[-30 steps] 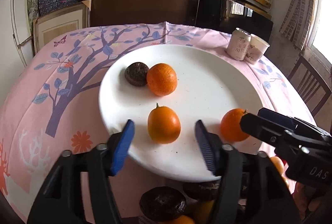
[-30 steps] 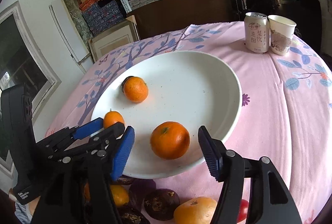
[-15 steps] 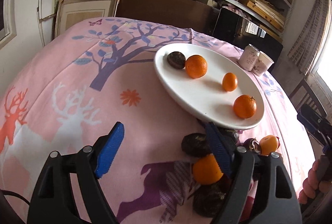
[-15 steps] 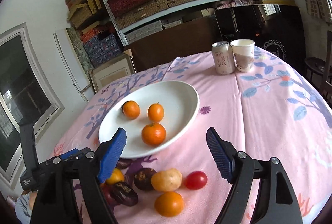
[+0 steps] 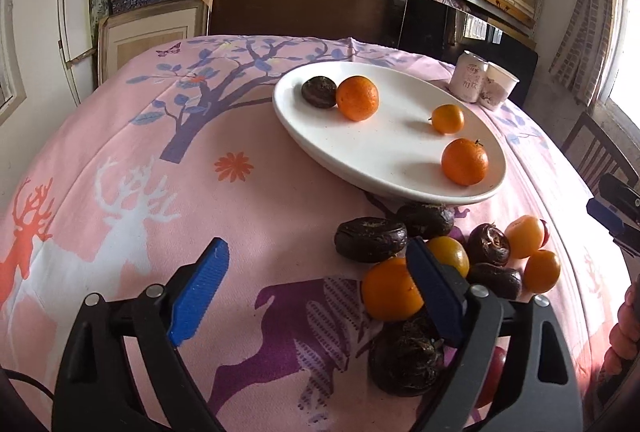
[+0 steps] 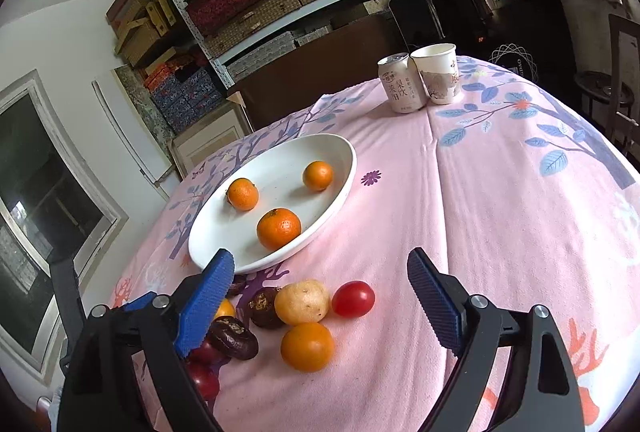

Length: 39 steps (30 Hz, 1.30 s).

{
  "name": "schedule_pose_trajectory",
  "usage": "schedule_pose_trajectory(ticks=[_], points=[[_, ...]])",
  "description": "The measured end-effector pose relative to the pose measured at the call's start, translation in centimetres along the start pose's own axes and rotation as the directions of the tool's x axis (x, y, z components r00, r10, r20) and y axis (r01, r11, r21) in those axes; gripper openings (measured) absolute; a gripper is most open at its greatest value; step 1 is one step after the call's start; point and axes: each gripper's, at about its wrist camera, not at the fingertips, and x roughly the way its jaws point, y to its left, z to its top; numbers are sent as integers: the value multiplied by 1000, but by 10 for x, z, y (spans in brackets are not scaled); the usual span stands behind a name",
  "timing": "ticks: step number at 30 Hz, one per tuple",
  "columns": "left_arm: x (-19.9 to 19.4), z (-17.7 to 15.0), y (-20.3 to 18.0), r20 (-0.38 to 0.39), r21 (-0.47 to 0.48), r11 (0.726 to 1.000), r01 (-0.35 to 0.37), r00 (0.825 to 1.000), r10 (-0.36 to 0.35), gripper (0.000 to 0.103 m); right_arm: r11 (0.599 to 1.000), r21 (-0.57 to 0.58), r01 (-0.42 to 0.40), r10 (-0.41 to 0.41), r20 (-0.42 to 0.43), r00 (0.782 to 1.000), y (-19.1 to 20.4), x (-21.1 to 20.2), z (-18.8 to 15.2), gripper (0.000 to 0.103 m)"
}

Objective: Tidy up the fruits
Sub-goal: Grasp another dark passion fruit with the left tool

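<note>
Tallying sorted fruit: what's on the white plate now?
On the white plate: three oranges and one dark fruit, which an orange hides in the right wrist view.

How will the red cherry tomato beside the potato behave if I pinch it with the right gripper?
The cherry tomato looks glossy and rounded, so it may slip or roll across the tablecloth. Probably soft-skinned: squeeze gently. The right gripper is open, wide enough to straddle it.

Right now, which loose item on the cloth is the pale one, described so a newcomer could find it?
Start at the white oval plate and drop to the fruit heap on the pink tablecloth below it. The pale yellow-brown potato-like lump lies beside the small red tomato, the only beige piece.
</note>
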Motion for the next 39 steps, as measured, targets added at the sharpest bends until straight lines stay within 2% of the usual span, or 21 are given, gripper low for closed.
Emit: schedule_pose_trajectory(ticks=[3, 7, 8, 9, 11, 12, 15, 18, 21, 23, 25, 27, 30, 35, 39], points=[[6, 3, -1, -11, 8, 1000, 15, 1000, -15, 88, 1000, -3, 7, -7, -6, 1000, 1, 1, -1, 89], [18, 6, 1, -61, 4, 999, 50, 997, -50, 97, 1000, 0, 13, -13, -12, 1000, 1, 2, -2, 89], [18, 9, 5, -62, 10, 999, 49, 997, -48, 97, 1000, 0, 14, -14, -12, 1000, 1, 2, -2, 89], [15, 10, 10, -42, 15, 1000, 12, 999, -11, 97, 1000, 0, 15, -15, -13, 1000, 0, 2, -2, 89], [5, 12, 31, -15, -34, 995, -94, 996, 93, 96, 1000, 4, 19, -19, -10, 1000, -1, 2, -1, 89], [3, 11, 42, -27, -76, 991, -111, 994, 110, 95, 1000, 9, 17, -17, -9, 1000, -1, 2, -1, 89], [-2, 9, 61, -27, -171, 984, -43, 999, 39, 95, 1000, 16, 8, -8, -8, 1000, -2, 1, -1, 89], [-1, 10, 49, -18, -111, 993, -48, 999, 47, 94, 1000, 12, 6, -6, -5, 1000, -2, 1, 0, 89], [11, 6, 32, -54, -9, 996, -88, 995, 88, 78, 1000, 12, 5, -5, -6, 1000, -2, 1, 0, 89], [17, 5, 29, -86, 9, 997, -70, 994, 71, 65, 1000, 12, 5, -5, -6, 1000, -2, 1, 0, 89], [15, 4, 32, -82, -10, 998, -65, 995, 64, 63, 1000, 11, 7, -6, -5, 1000, -2, 1, 0, 89], [15, 0, 34, -111, -23, 999, -45, 993, 42, 63, 1000, 12, 7, -7, -7, 1000, -2, 1, 0, 89], [9, -7, 28, -129, 20, 998, -61, 990, 63, 63, 1000, 13, 8, -8, -8, 1000, -1, 2, -1, 89], [-6, -20, 22, -106, 54, 997, -60, 992, 65, 63, 1000, 7, 7, -7, -10, 1000, 0, 3, -1, 89], [-4, -16, 18, -85, 66, 996, -56, 995, 61, 63, 1000, -5, 10, -11, -14, 1000, 2, 4, -3, 89]])
